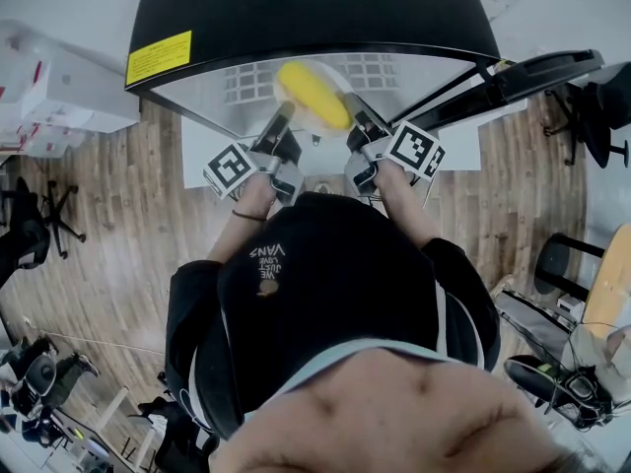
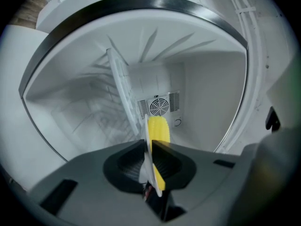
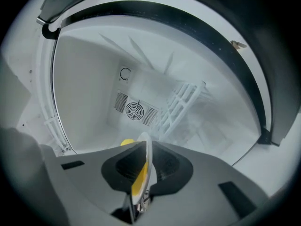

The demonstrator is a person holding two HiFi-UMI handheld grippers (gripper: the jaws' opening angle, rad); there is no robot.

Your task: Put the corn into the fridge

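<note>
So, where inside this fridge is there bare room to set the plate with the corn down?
Free: the bare white space between the wire rack and the smooth side wall, in front of the fan vent. Nothing lies there. Crowded: only around the plate, where the left gripper and the right gripper clamp its rim beside the corn.

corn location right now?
Head view, top centre: the corn lies on a white plate clamped between the left hand-held gripper and the right hand-held gripper, at the mouth of the open fridge.
</note>
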